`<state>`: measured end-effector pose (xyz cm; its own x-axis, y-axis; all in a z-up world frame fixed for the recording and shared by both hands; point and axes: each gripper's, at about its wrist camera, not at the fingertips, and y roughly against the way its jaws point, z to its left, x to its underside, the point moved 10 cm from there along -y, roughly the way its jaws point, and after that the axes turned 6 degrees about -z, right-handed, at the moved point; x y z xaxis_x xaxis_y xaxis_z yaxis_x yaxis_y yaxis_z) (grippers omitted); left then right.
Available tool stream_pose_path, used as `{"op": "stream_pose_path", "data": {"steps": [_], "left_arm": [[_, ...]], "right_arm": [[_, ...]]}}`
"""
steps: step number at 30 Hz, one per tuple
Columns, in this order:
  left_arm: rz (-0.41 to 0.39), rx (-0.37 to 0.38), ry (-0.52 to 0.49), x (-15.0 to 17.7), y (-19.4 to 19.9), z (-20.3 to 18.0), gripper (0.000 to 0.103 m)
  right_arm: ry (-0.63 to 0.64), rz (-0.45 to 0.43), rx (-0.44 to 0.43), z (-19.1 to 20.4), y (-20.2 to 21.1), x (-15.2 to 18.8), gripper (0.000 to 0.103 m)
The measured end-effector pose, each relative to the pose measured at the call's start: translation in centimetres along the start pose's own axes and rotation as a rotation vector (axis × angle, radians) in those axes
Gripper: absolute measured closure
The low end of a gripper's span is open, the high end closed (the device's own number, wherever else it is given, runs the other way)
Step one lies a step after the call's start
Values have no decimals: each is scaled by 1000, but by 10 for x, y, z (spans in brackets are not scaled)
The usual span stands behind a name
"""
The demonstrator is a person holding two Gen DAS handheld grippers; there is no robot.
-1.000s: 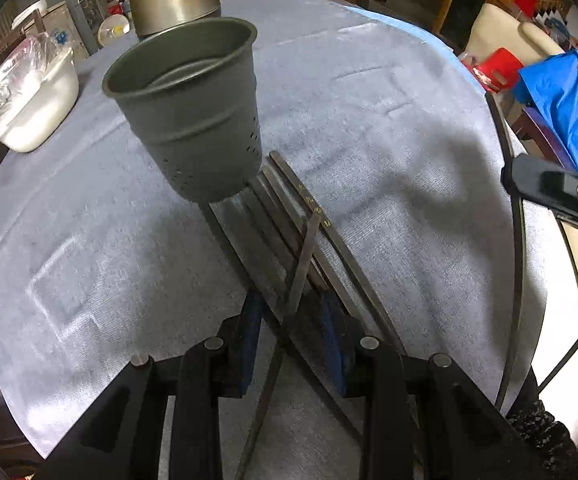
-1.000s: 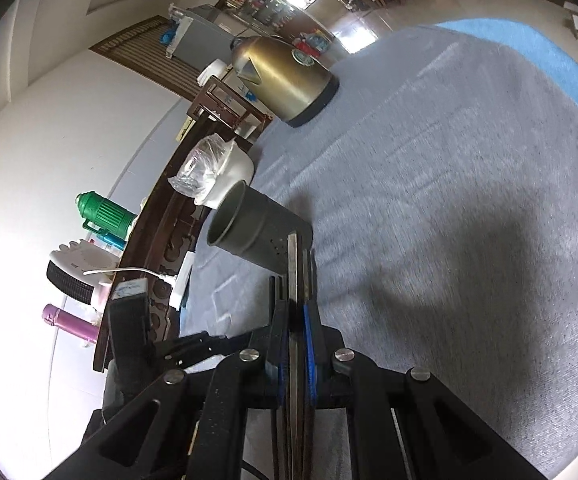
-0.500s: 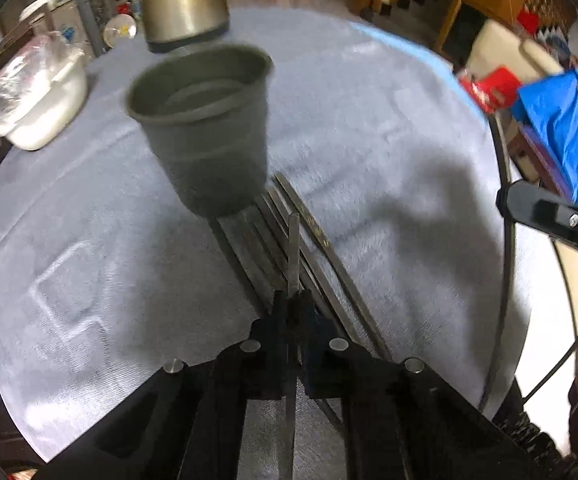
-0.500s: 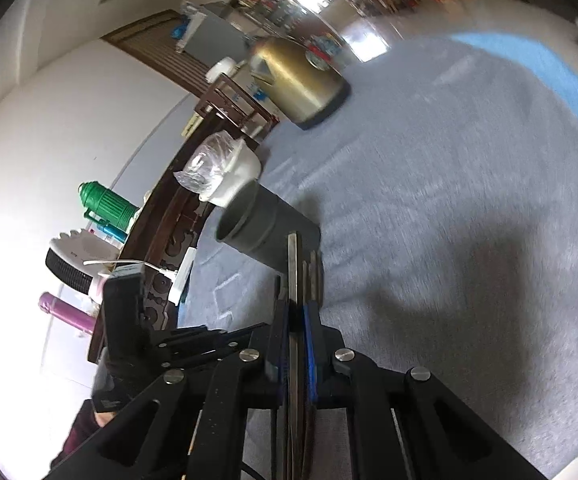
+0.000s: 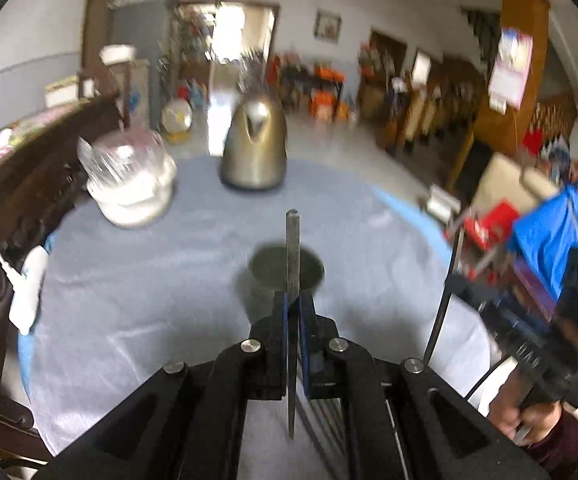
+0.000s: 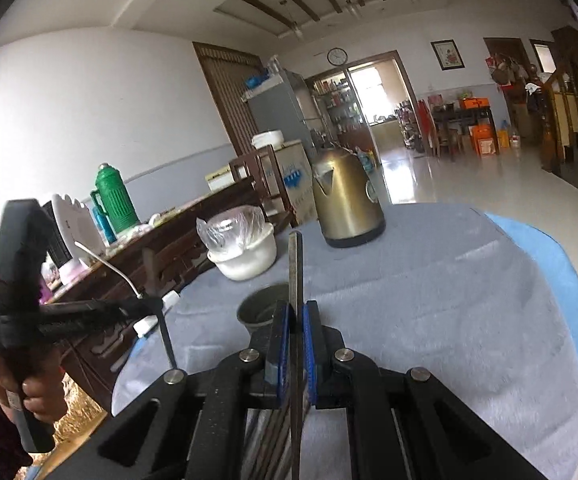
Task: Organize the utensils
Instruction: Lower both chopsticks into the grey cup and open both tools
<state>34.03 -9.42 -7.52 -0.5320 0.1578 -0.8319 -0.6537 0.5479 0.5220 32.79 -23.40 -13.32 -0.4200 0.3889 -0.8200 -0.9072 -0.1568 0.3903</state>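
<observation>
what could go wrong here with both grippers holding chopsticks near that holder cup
1. Each gripper, left and right, pinches a single chopstick on thin pads; it could pivot or slip before reaching the holder cup.
2. Both sticks point towards the same small opening, so the grippers may collide or the sticks may cross.
3. The cup is light-looking and stands free on the tablecloth; a stick hitting its rim might tip it.

Matt dark metal on the chopstick (image 6: 296,264) and the perforated holder cup (image 6: 258,309). Woven grey cloth (image 6: 429,288), slightly rough, over the table. Brushed golden metal with a soft sheen on the kettle (image 6: 345,200). Glossy white plastic bowl (image 6: 245,258) under crinkled clear film. Carved dark wood sideboard (image 6: 161,248).
</observation>
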Motion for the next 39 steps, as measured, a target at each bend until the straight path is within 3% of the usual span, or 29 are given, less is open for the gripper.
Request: {"op": "stream_pose_path", "data": {"steps": [6,15,20,24,27,33,37,39], "left_arm": [[-114,1,86,-42,8,13,98],[-187,37,99,-88,24,15,98],[-256,30,88,-118,38,16,98],[-306,22,124,-132,34,21,98],[-311,-23,117,-127,21,21,98],[-172,-59,134,-88,-32,26,98],[-60,-89,140,-64,-53,31,98],[-48,-106,133,-57,-53,32,97]], "right_arm": [[-33,-109,5,6,-9,-42,95],[-39,-289,7,25,-38,-124,95],[-75,-364,7,34,-54,-147,95],[-33,-408,82,39,-72,-149,95],[14,-389,122,39,-91,-137,95],[77,-262,138,37,-114,-103,94],[49,-182,112,28,-113,-91,94],[22,-152,83,25,-104,-85,91]]}}
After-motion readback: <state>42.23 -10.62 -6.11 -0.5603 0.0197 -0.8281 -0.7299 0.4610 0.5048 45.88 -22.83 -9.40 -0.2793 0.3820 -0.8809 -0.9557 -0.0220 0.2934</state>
